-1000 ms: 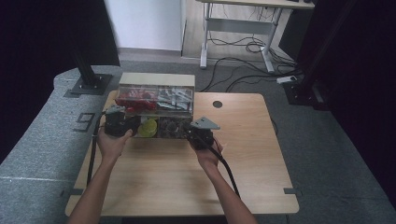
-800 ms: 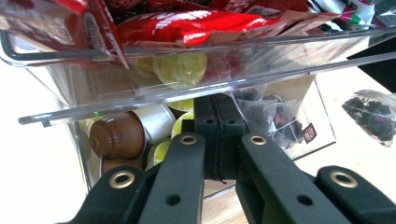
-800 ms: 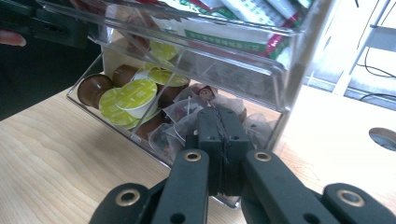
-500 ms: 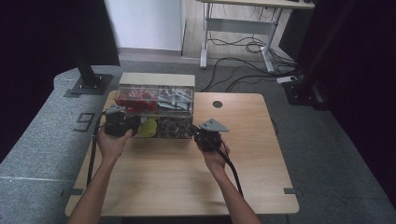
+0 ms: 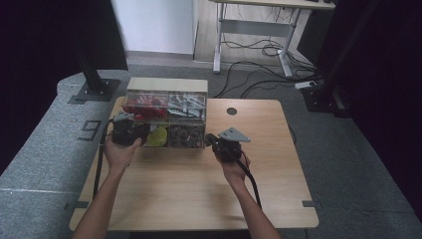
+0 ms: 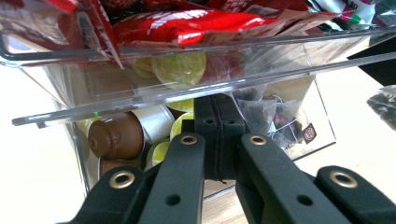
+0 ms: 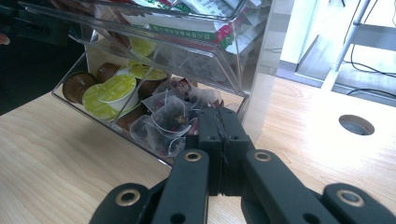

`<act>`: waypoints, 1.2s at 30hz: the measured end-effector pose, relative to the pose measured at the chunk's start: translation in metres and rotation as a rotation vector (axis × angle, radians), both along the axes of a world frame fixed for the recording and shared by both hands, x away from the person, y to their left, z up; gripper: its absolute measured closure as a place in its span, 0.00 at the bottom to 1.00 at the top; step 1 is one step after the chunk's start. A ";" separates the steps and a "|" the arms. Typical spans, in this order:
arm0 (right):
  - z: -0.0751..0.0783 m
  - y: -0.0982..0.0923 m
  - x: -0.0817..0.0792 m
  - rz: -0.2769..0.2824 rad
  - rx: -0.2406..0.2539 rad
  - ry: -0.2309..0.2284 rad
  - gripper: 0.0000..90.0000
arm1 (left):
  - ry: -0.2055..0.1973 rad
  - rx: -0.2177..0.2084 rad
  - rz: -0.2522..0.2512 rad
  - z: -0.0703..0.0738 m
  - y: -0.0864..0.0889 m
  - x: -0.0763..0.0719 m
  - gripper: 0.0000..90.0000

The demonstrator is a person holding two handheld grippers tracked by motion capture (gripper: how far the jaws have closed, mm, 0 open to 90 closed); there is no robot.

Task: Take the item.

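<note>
One clear organizer (image 5: 166, 119), two tiers, four compartments.
Two hand-held grippers; one tabletop (image 5: 199, 194) with one round hole (image 5: 231, 111); capsules, tea bags and sachets too heaped to count.

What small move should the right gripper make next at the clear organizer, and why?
Probably open its jaws. The right gripper is shut with nothing between its jaws, its tips just short of the tea bags in the lower tray of the clear organizer. Shut jaws cannot pick one up. The left gripper is also shut, at the pods.

Both forearms reach forward, left gripper (image 5: 125, 133) and right gripper (image 5: 225, 145) fingers closed.
</note>
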State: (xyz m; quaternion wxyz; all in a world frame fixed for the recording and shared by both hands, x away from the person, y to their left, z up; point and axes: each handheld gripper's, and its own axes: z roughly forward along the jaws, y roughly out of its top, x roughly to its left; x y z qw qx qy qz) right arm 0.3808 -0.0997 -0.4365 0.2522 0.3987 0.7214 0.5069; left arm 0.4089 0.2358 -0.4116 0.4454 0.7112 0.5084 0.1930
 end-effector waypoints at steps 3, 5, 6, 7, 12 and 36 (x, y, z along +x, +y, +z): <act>0.000 -0.002 -0.001 -0.002 0.001 0.000 0.99 | 0.001 0.001 0.000 0.000 0.000 0.000 1.00; 0.000 -0.004 -0.001 -0.006 0.004 0.000 0.99 | 0.001 0.001 0.001 0.000 0.000 0.000 1.00; 0.000 -0.005 -0.001 -0.008 0.005 0.000 0.99 | 0.002 0.001 0.001 0.000 0.000 0.000 1.00; 0.000 -0.005 -0.001 -0.008 0.005 0.000 0.99 | 0.001 0.000 0.001 0.000 0.000 0.000 1.00; 0.000 -0.009 -0.003 -0.012 0.007 -0.003 0.99 | 0.003 0.002 0.002 0.001 0.001 0.000 1.00; 0.007 -0.034 -0.009 -0.047 0.021 -0.023 0.99 | 0.007 0.006 0.003 0.001 0.001 0.001 1.00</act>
